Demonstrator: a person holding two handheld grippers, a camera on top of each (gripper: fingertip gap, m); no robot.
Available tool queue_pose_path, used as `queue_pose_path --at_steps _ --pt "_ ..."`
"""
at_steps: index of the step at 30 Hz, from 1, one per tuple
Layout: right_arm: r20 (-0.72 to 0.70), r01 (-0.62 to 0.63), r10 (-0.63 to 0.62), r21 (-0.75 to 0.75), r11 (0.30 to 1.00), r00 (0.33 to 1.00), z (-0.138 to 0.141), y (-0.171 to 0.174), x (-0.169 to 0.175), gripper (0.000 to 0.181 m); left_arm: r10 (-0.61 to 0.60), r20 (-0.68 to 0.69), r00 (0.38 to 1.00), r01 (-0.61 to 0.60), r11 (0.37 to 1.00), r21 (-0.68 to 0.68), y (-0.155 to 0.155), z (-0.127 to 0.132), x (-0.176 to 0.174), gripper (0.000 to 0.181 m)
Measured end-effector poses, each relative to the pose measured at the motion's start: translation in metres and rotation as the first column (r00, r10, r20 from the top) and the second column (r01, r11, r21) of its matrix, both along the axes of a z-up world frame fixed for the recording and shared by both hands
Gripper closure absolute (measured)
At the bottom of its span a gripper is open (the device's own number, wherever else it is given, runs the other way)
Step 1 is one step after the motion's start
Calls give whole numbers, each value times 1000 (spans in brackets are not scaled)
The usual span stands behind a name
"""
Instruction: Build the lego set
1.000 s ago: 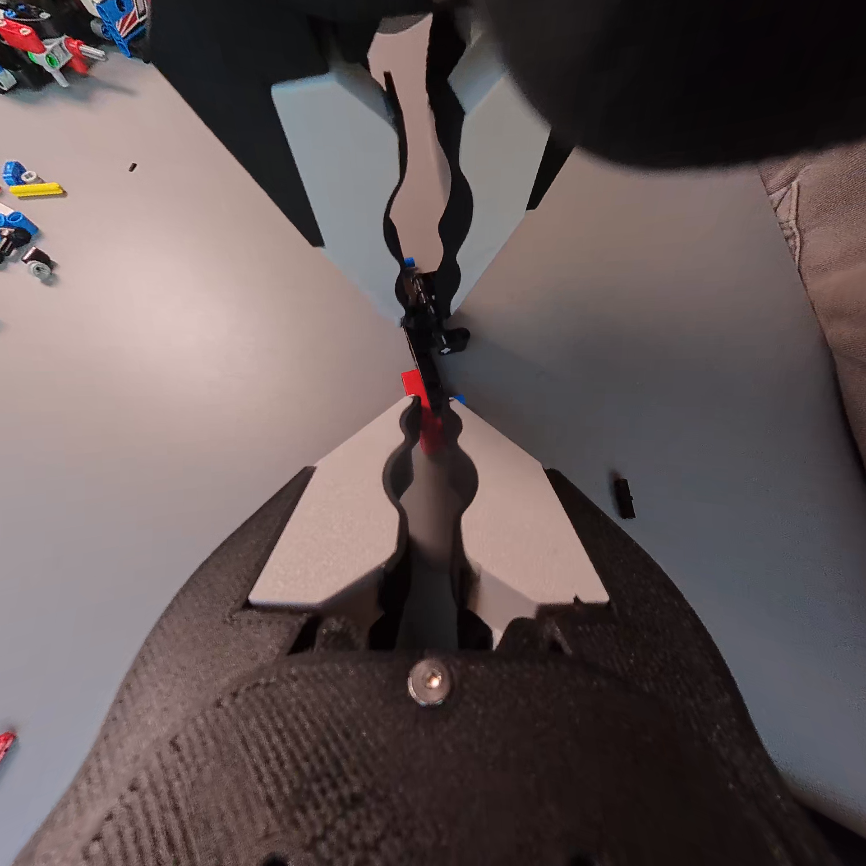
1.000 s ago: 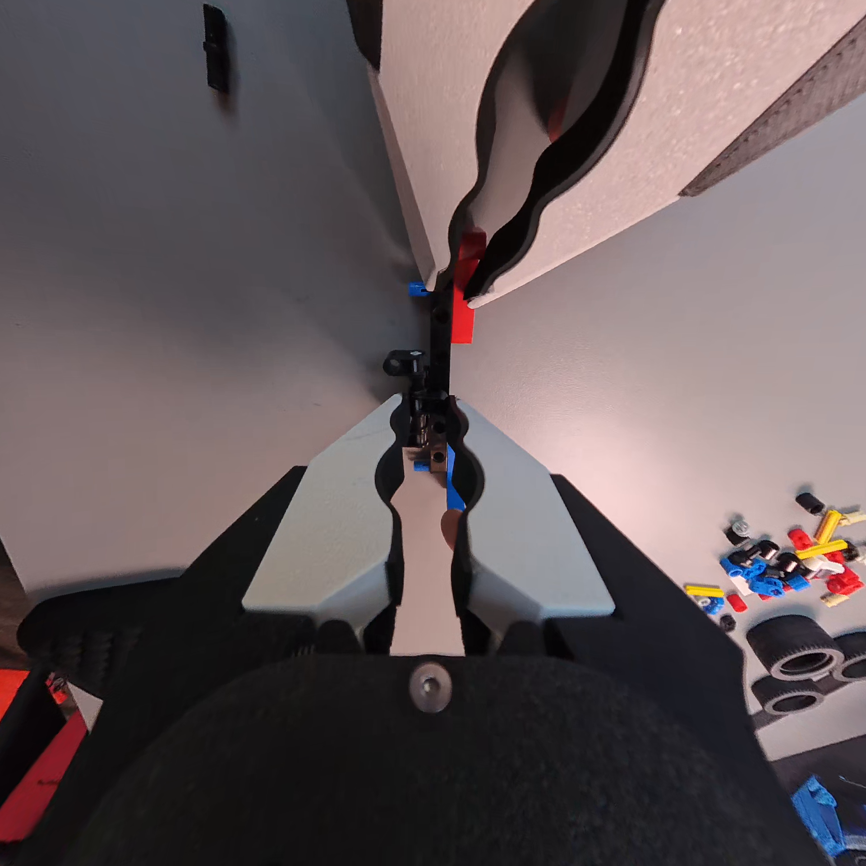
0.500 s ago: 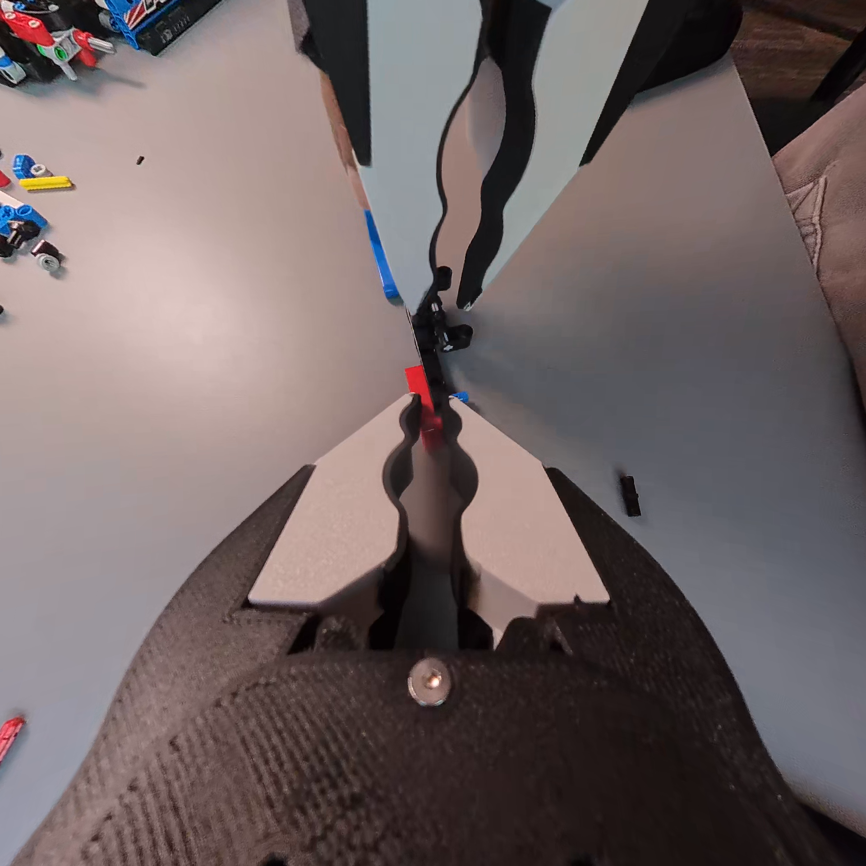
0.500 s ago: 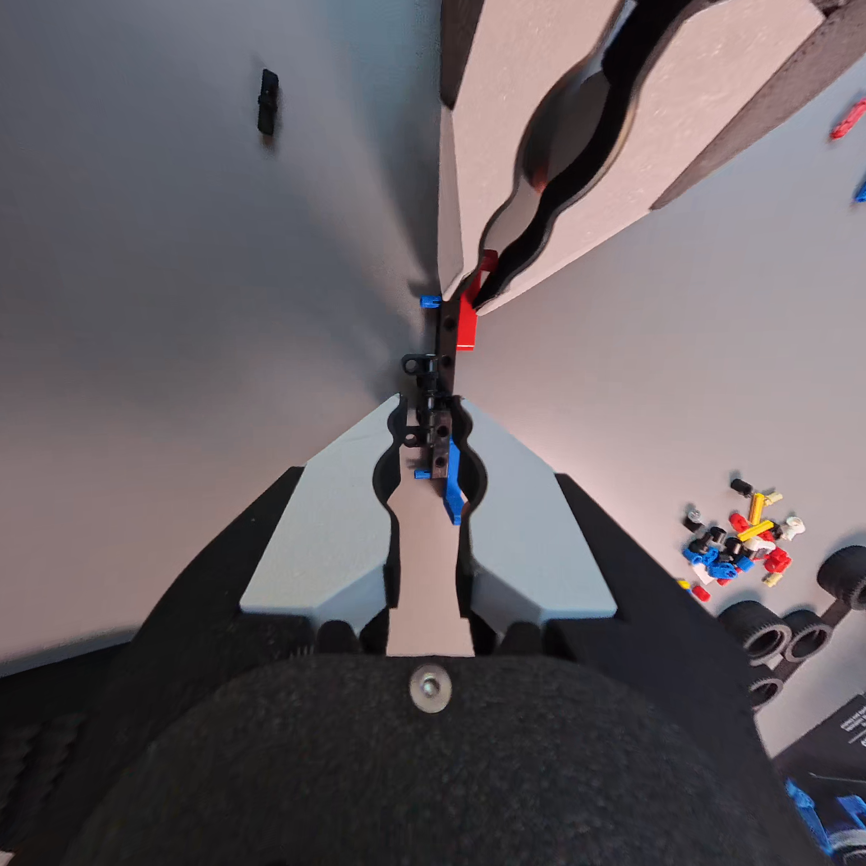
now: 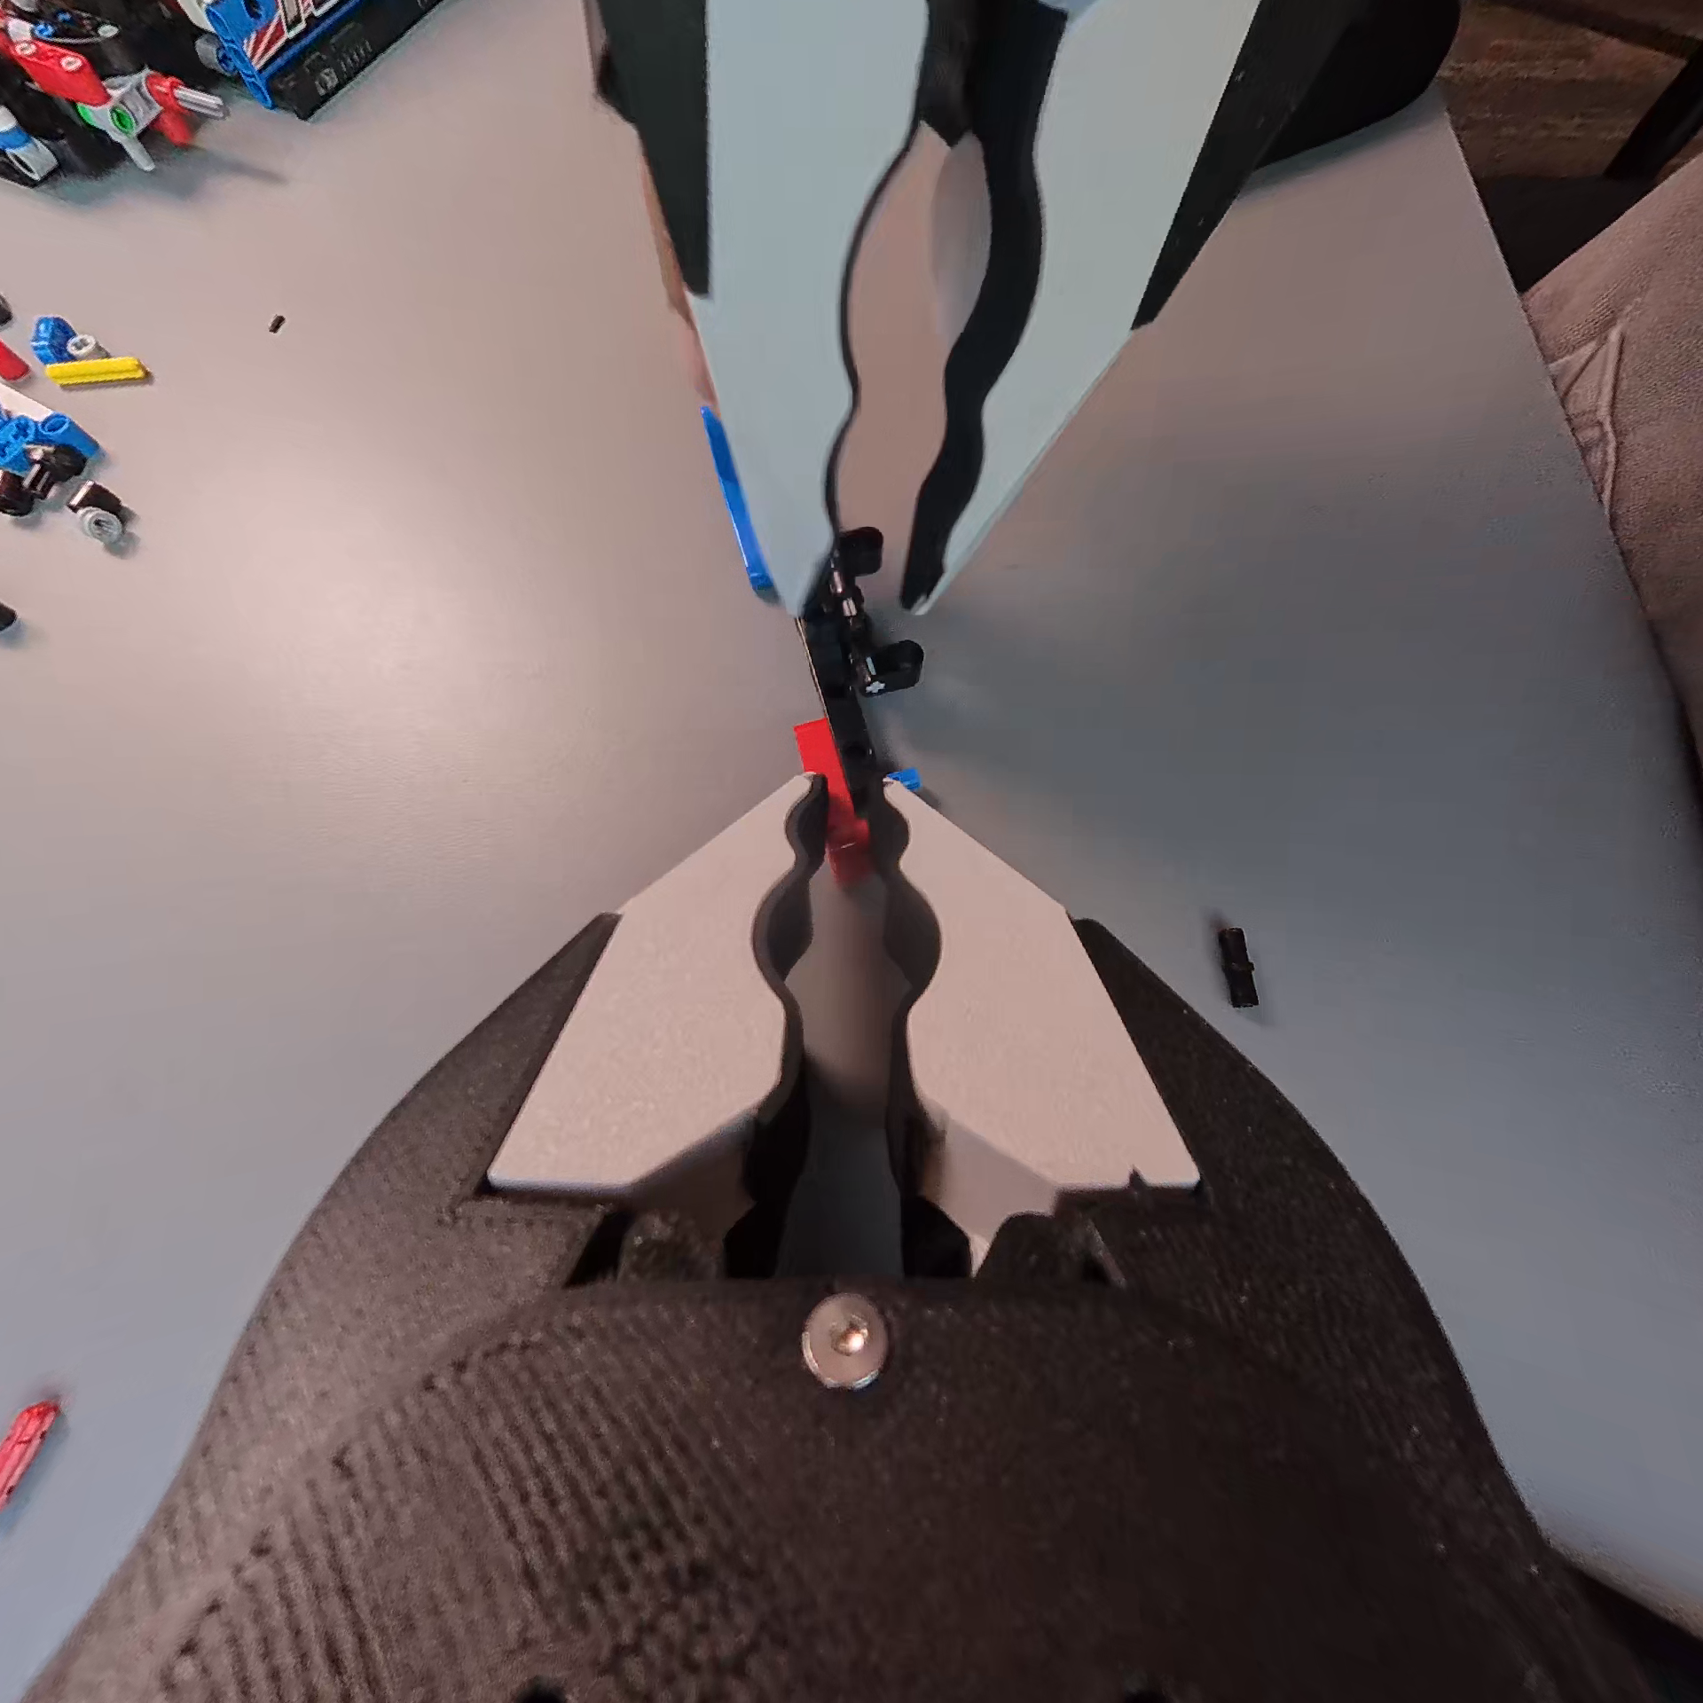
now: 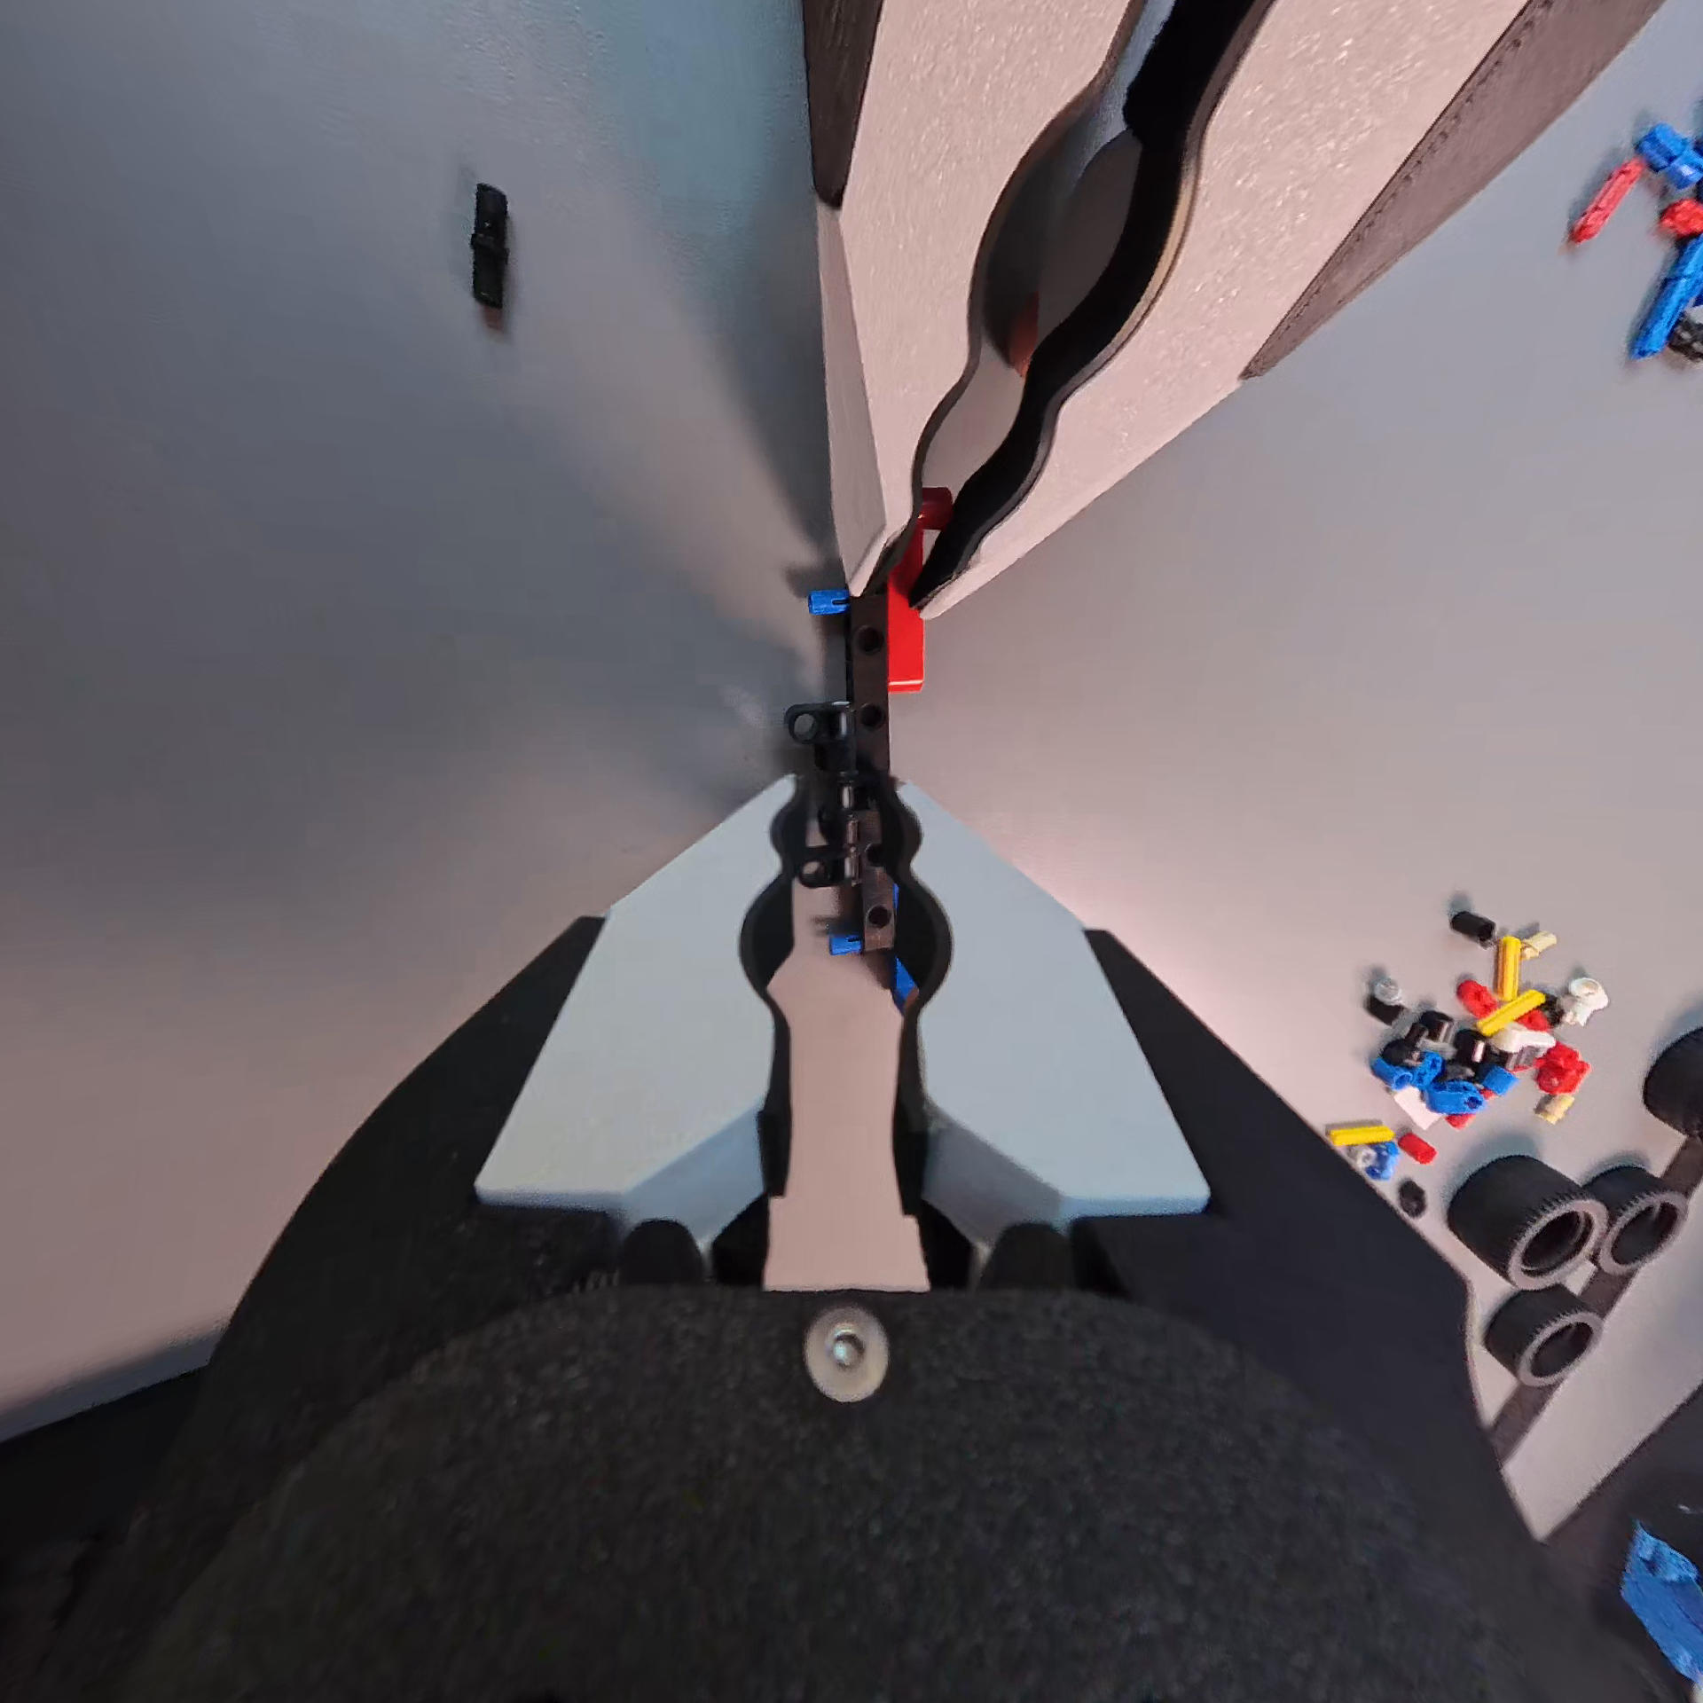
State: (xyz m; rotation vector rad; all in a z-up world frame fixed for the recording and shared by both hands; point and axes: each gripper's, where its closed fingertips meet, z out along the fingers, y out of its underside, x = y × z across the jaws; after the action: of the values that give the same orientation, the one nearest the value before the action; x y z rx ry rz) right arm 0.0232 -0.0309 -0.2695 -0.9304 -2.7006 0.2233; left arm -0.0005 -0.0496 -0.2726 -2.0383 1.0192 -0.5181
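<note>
A small lego assembly (image 5: 852,682) hangs above the grey table (image 5: 369,645), held between both grippers. It is a black beam with a red piece (image 5: 816,751), blue pins and black connectors. My left gripper (image 5: 852,797) is shut on the red-piece end. My right gripper (image 6: 843,797) is shut on the other end of the assembly (image 6: 871,682), with a blue piece (image 6: 898,977) between its jaws. In the left wrist view the right gripper (image 5: 866,590) comes in from the top, and the blue piece (image 5: 733,498) sticks out beside it. In the right wrist view the left gripper (image 6: 898,590) comes in from the top.
A loose black pin (image 5: 1237,968) lies on the table and also shows in the right wrist view (image 6: 488,244). A pile of small coloured parts (image 6: 1474,1041) and several black tyres (image 6: 1520,1216) lie to the right. A part-built model (image 5: 92,83) and a red part (image 5: 28,1456) lie to the left. Both grippers' tips are close together, under 4 cm apart. It is some 8 cm from my left tips to the loose black pin (image 5: 1237,968). It turns up in the right wrist view (image 6: 492,240) as well.
The right gripper has tilted and swung around its end of the assembly, so the blue piece now shows beside its finger. Both grippers keep their hold; the left barely moved.
</note>
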Motion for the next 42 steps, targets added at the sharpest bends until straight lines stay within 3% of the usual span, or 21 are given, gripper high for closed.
queue_pose_path --at_steps 2,4,6,10,13,15,18,20,22,24,26,28,31,34,35,37,39,42 --pt "-29 74 -76 -84 994 997 6 2 5 127 -5 -3 1000 5 1000 4 -1 0 -1 174" --pt "-99 110 -125 -147 983 987 16 8 11 123 -10 -4 1000 10 1000 11 -2 1 -1 173" --pt "-165 119 -132 -91 989 977 13 23 21 121 -19 -3 1000 19 1000 13 -3 1 0 167" --pt "-266 118 -162 -173 978 950 8 33 24 122 -29 5 1000 29 999 36 -3 5 -3 151" --pt "-287 99 -173 -255 962 942 6 43 27 129 3 8 1000 -4 999 37 -3 8 -9 149" --pt "-274 82 -180 -333 939 945 3 44 26 144 23 4 1000 -23 999 30 -3 7 -10 153" --pt "-246 73 -182 -398 915 952 -1 42 17 174 41 -19 999 -42 999 -27 -1 -1 -11 173" --pt "-128 128 -212 -475 871 969 -2 39 18 175 71 9 997 -70 993 -93 1 -1 -14 175" --pt "68 272 -286 -576 771 956 -1 37 20 175 108 105 989 -79 965 -250 0 2 -13 175" --pt "28 268 -321 -623 735 947 13 41 12 163 178 222 959 -81 918 -388 4 9 -13 175" --pt "-146 121 -266 -622 774 953 40 32 11 140 240 322 916 -46 858 -511 7 16 -14 175" --pt "-376 -37 -161 -467 883 913 54 22 12 131 289 404 868 4 810 -587 9 23 -14 175" --pt "-520 -84 -14 -163 983 854 36 18 6 141 313 491 813 98 758 -645 8 31 -8 175" --pt "-512 -53 -58 -199 979 857 27 22 2 167 331 513 792 129 731 -670 10 30 -4 174" --pt "-471 -20 -108 -258 966 875 26 25 1 167 344 513 786 105 744 -660 14 30 -6 170" --pt "-324 68 -203 -383 921 924 22 29 5 168 331 445 832 -26 825 -564 26 28 -18 139" --pt "-243 112 -251 -471 875 937 24 32 3 168 245 304 921 -124 922 -368 29 25 -26 131" --pt "-156 168 -265 -461 871 951 12 41 -3 168 167 128 978 -145 975 -168 31 15 -18 129"
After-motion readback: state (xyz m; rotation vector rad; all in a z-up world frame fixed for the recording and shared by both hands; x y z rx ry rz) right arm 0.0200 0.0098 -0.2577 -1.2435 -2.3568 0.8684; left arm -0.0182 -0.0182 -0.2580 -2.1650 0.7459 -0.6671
